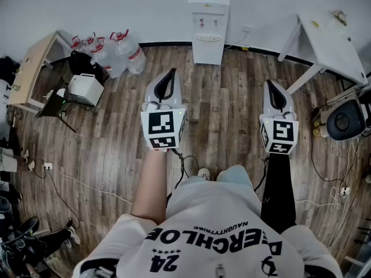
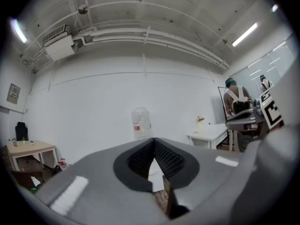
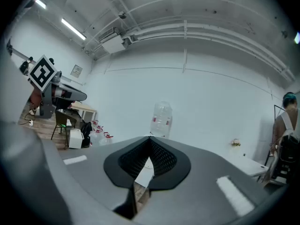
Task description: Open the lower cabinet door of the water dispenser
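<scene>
Left gripper & right gripper mid-frame, jaws together w/ nothing held, well short of water dispenser at top center.

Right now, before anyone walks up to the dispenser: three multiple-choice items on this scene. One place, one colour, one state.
1. Where does the water dispenser stand?
A. mid-floor, beside the person
B. against the far wall
C. tipped over on the floor

2. What colour is its body?
A. black
B. red
C. white

3. How is the right tool?
A. shut, empty
B. open wide
C. shut on a door handle

Key:
1 B: the head view shows it upright, backed onto the wall, well ahead of the person.
2 C: its cabinet and top are white.
3 A: in the right gripper view its jaws meet with nothing between them.
</scene>
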Demonstrator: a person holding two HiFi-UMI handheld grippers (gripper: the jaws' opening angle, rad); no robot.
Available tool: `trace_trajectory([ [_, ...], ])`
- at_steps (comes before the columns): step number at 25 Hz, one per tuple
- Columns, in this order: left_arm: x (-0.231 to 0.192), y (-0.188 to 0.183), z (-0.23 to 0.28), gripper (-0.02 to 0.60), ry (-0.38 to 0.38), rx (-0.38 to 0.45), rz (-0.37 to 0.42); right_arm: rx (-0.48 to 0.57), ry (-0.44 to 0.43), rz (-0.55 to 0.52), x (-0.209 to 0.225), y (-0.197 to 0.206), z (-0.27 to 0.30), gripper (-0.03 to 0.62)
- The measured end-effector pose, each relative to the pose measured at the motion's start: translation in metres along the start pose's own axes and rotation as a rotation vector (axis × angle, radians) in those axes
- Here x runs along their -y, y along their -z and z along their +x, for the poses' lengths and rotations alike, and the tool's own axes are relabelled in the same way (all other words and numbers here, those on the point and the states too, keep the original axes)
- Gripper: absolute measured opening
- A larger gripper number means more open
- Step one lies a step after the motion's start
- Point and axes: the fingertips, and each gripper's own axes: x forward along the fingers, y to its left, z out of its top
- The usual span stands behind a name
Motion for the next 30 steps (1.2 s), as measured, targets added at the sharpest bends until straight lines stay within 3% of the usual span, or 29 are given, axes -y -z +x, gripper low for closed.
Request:
trace_trajectory([
  [12, 0.005, 0.01, -0.01, 0.055, 0.073, -0.011, -0.022, -0.022, 0.025, -0.036, -0.009, 0.007, -0.011, 0.002],
  [18, 0.007, 0.016, -0.015, 0.055, 0.097, -0.024, -0.036, -0.03, -0.037, -0.07, -0.03, 0.017, -0.01, 0.003],
  [23, -0.004, 0.013, -0.023, 0.055, 0.093, -0.013, -0.051, -0.067, -0.072, 0.022, -0.042, 0.024, -0.006, 0.006],
  [30, -0.008, 0.016, -0.026, 0.055, 0.1, -0.003, -0.069, -0.065, -0.013, 0.033, -0.037, 0.022, -0.006, 0.009],
])
